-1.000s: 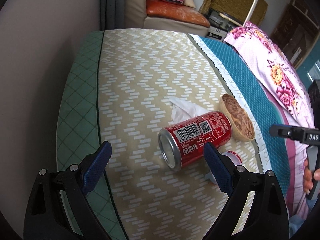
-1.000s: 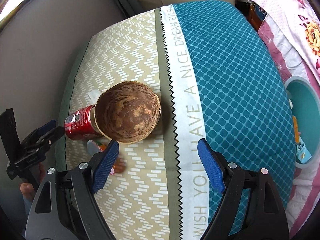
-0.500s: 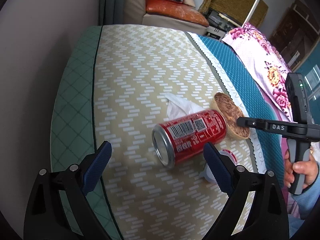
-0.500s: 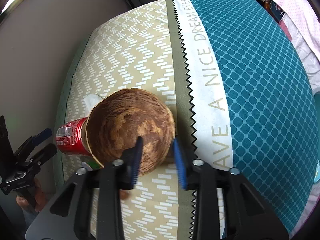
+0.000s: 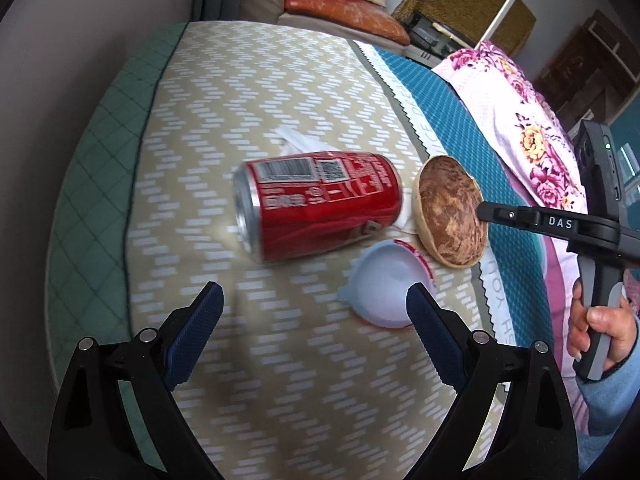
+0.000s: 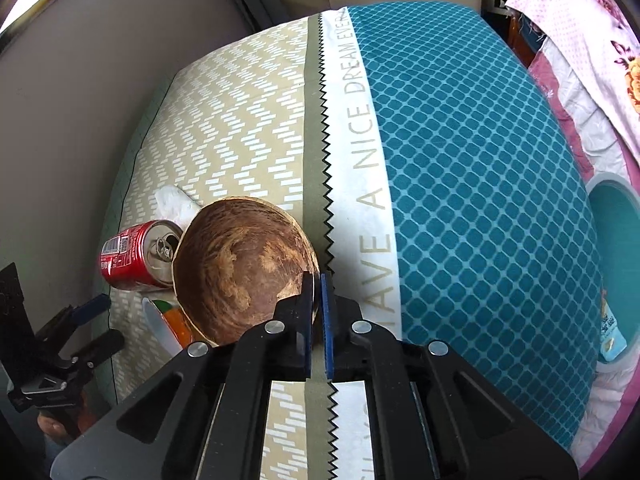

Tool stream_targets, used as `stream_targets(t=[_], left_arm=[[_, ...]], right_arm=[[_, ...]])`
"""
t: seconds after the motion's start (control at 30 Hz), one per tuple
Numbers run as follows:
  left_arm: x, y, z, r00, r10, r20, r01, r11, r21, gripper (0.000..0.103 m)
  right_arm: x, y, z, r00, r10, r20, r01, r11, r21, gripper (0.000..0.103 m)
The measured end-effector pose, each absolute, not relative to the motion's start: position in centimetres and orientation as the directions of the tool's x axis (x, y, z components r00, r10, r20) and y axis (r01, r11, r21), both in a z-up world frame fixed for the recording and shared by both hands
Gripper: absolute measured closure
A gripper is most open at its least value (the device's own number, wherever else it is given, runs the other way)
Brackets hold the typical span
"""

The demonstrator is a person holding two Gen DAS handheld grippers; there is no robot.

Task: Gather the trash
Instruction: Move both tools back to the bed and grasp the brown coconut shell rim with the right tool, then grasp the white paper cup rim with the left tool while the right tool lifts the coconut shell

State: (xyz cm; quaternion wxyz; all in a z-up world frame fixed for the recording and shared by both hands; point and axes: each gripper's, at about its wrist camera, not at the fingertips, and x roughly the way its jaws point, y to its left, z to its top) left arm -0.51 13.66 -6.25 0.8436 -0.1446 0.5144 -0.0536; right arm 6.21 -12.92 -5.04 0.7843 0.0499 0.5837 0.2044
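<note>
Bed (image 6: pixel 472 168): covered by a sheet in three zones, beige chevron on one side, a white lettered strip with a zigzag edge in the middle, teal diamond pattern on the other. All loose trash lies on the beige zone, near the zigzag edge.
Floral cloth (image 5: pixel 532 128): pink and white, beyond the teal zone.
Teal basin (image 6: pixel 616 248): at the frame edge past the teal zone; a small packet lies inside it.
Right gripper (image 6: pixel 317 308): fingers pressed together, pinching the near rim of the coconut shell, one pad inside the shell and one outside. In the left wrist view a hand (image 5: pixel 596 332) holds its handle.
Left gripper (image 5: pixel 314 320): fingers spread wide, nothing between the pads; it hangs over the beige zone just short of the can and the cup.
Red can (image 5: pixel 316 204): on its side, opened end toward the coconut shell, lying just beside it.
Coconut shell (image 6: pixel 240 268): brown half shell, tilted, hollow side facing the right wrist camera.
Plastic cup (image 5: pixel 384 284): pale, translucent, on its side, near both can and shell.
Tissue (image 6: pixel 176 204): white, crumpled, behind the can.
</note>
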Motion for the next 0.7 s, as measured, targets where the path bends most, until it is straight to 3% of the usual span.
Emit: stream_targets(t=[0.07,0.17,0.33,0.37,0.5,0.7], left_arm=[[-0.1,12.9,-6.6,0.461,-0.238,-0.855,-0.056,0.954,-0.296,0.026],[0.4,11.7,-7.1,0.459,-0.242,-0.855,-0.049,0.954,-0.296,0.036],[1.1,10.0,-7.9,0.455,-0.227,-0.861,-0.045,0.960,-0.277,0.044],[1.2,9.7,-7.9,0.456,-0.222,-0.862,-0.037,0.963,-0.268,0.057],[1.6,8.4,-8.2,0.447,-0.214,-0.868,-0.008,0.970,-0.243,0.084],[1.8,7.3,-8.2,0.438,-0.215,-0.873,0.027,0.974,-0.226,0.087]], right_arm=[[5.9,-13.6,-4.9,0.237,0.380,-0.894,-0.256,0.912,0.320,0.099],[5.6,-14.7,-4.7,0.243,0.382,-0.892,-0.243,0.914,0.325,0.099],[5.3,-16.0,-4.7,0.250,0.380,-0.890,-0.230,0.917,0.326,0.099],[5.2,-16.3,-4.7,0.248,0.384,-0.889,-0.228,0.915,0.331,0.099],[5.3,-17.2,-4.9,0.242,0.400,-0.884,-0.217,0.910,0.353,0.096],[5.8,-18.1,-6.3,0.220,0.427,-0.877,-0.196,0.900,0.389,0.094]])
